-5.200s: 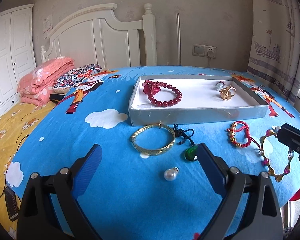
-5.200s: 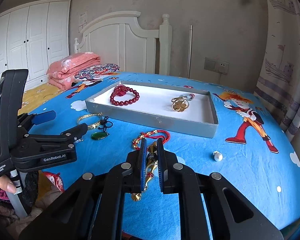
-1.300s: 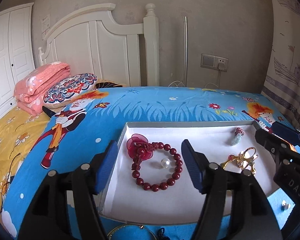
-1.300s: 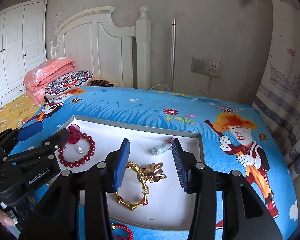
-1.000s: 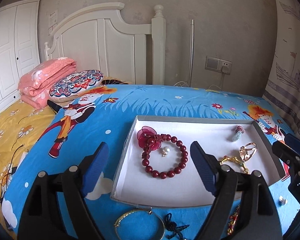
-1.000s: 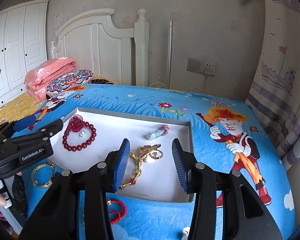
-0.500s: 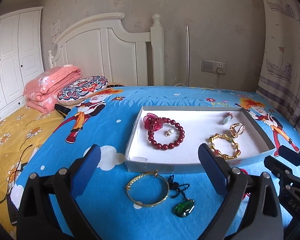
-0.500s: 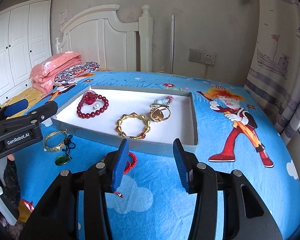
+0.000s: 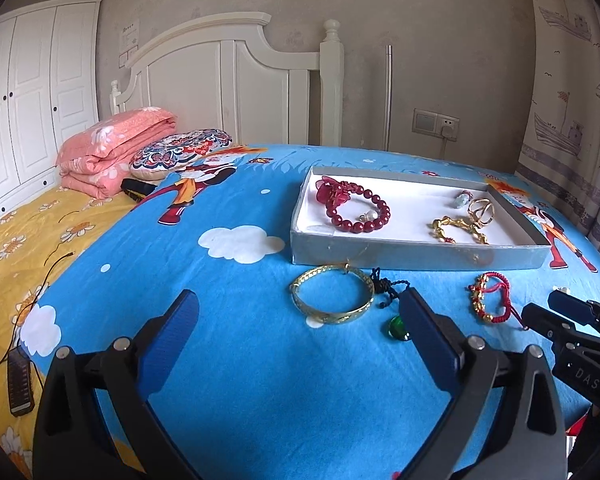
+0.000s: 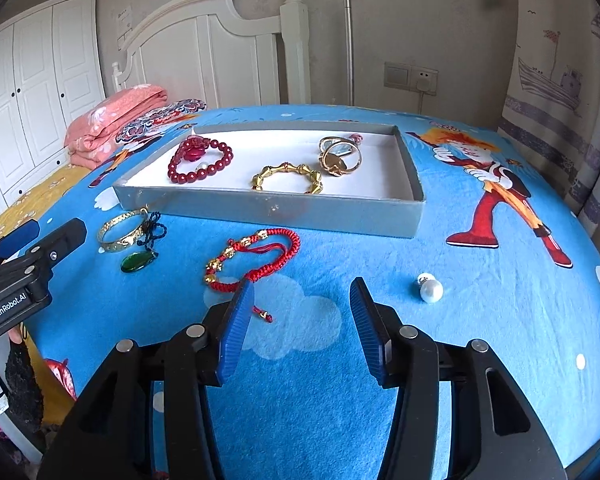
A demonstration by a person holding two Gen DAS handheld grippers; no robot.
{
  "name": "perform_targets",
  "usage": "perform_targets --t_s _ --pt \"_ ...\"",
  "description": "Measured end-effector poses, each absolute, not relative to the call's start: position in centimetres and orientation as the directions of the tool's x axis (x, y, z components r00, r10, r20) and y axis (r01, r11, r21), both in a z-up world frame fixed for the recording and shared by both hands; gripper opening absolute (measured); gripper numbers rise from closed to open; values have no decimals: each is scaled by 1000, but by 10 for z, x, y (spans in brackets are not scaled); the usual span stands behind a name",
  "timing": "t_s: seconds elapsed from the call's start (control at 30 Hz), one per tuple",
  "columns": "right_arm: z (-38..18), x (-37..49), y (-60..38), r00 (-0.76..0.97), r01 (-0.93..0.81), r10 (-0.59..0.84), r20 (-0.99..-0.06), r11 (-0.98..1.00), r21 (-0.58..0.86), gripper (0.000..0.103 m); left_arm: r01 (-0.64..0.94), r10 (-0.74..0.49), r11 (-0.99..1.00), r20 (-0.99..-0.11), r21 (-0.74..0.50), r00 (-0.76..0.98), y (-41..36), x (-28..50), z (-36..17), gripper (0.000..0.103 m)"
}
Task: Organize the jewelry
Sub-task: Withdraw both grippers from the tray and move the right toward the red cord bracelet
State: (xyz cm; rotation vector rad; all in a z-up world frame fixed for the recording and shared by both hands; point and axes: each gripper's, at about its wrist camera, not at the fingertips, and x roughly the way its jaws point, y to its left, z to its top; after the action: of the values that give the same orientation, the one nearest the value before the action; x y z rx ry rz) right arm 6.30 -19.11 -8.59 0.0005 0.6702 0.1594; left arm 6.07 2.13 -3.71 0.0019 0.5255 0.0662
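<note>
Hovering over a blue cartoon bedspread (image 10: 500, 320), the left gripper (image 9: 296, 320) and right gripper (image 10: 300, 320) both gape wide, holding nothing. A grey tray (image 10: 340, 212) holds a red bead bracelet (image 10: 200, 162) and gold chain bracelet (image 10: 288, 178); a red cord bracelet (image 10: 256, 258), gold bangle (image 9: 332, 294) and pearl (image 10: 431, 290) lie outside it.

Right gripper (image 10: 300, 320), jaws apart and empty, at lower centre above the blue bedsheet (image 10: 480, 320). Red cord bracelet (image 10: 252, 256) just beyond its left finger; pearl (image 10: 431, 290) to the right. Grey tray (image 10: 340, 212) at centre holds a red bead bracelet (image 10: 198, 164), gold chain bracelet (image 10: 288, 178) and gold rings (image 10: 338, 156). Gold bangle (image 10: 122, 230) and green pendant (image 10: 137, 262) at left.
</note>
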Motion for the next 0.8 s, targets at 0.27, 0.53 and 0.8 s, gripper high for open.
perform_targets --t_s 0.27,0.53,0.8 --pt "-83 63 -178 769 -168 159 -620 985 45 48 -39 67 997 -479 68 875 13 57 -45 97" --pt "-77 75 -162 768 -130 112 -631 991 18 48 -47 67 997 -479 53 875 20 55 -46 97" --pt "-84 82 -161 747 -108 68 -662 994 -20 47 -41 58 998 -481 46 875 23 56 -47 97"
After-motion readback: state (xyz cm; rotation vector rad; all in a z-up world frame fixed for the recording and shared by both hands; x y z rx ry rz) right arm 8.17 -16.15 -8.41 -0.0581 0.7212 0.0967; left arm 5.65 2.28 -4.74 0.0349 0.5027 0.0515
